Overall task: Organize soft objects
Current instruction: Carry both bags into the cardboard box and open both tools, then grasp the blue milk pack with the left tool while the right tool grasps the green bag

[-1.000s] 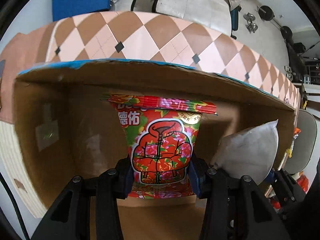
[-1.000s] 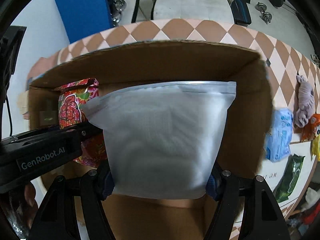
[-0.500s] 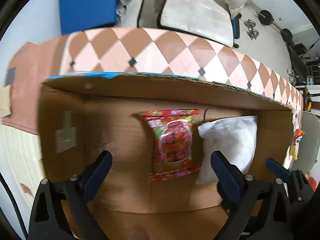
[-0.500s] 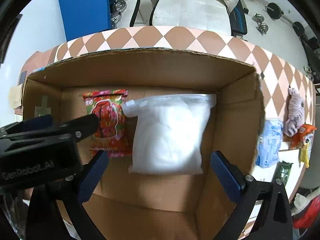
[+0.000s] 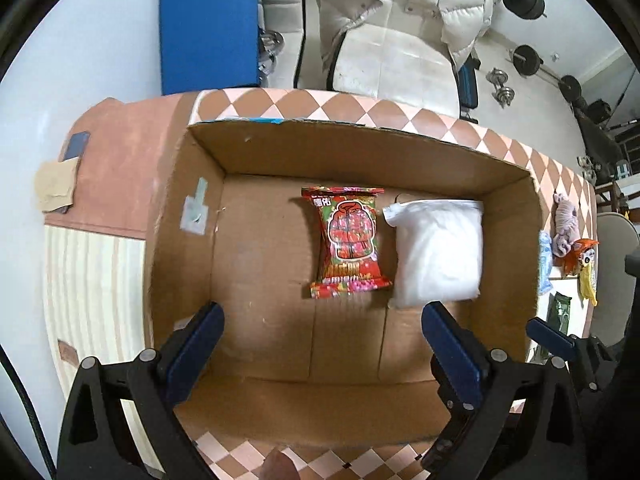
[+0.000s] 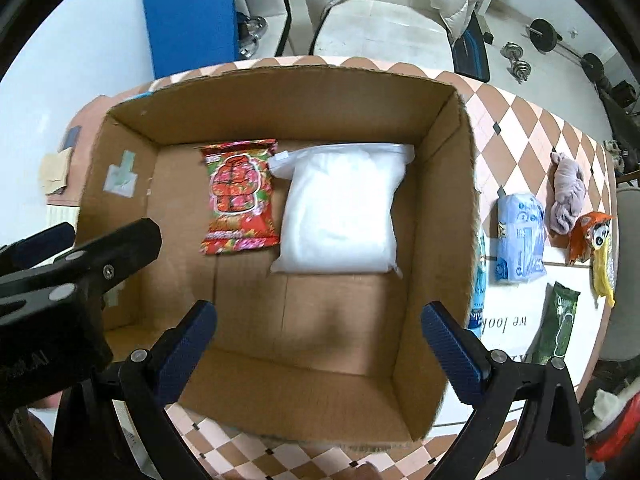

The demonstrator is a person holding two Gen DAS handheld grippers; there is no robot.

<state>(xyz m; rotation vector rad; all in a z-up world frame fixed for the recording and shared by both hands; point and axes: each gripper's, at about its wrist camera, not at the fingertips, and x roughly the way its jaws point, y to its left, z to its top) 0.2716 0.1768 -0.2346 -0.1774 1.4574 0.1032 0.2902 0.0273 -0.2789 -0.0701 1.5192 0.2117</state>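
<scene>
An open cardboard box (image 5: 256, 256) (image 6: 436, 240) sits on a checked tabletop. On its floor lie a red flowered snack pack (image 5: 347, 241) (image 6: 239, 197) and, right beside it, a white zip bag (image 5: 437, 253) (image 6: 340, 208). My left gripper (image 5: 322, 330) hangs open above the box, nothing between its blue pads. My right gripper (image 6: 318, 328) is open too, high over the box's near half and empty. The left gripper's black body (image 6: 52, 280) shows at the left edge of the right wrist view.
On the table right of the box lie a light blue pack (image 6: 518, 238), a pink plush (image 6: 566, 196), an orange toy (image 6: 592, 240), a yellow item (image 6: 602, 276) and a green pack (image 6: 558, 326). A white chair with a puffy coat (image 5: 400, 28) stands behind the table.
Both grippers were shut on their packs inside the box; they let go, opened wide and rose. The snack pack and white bag now lie flat on the box floor.
</scene>
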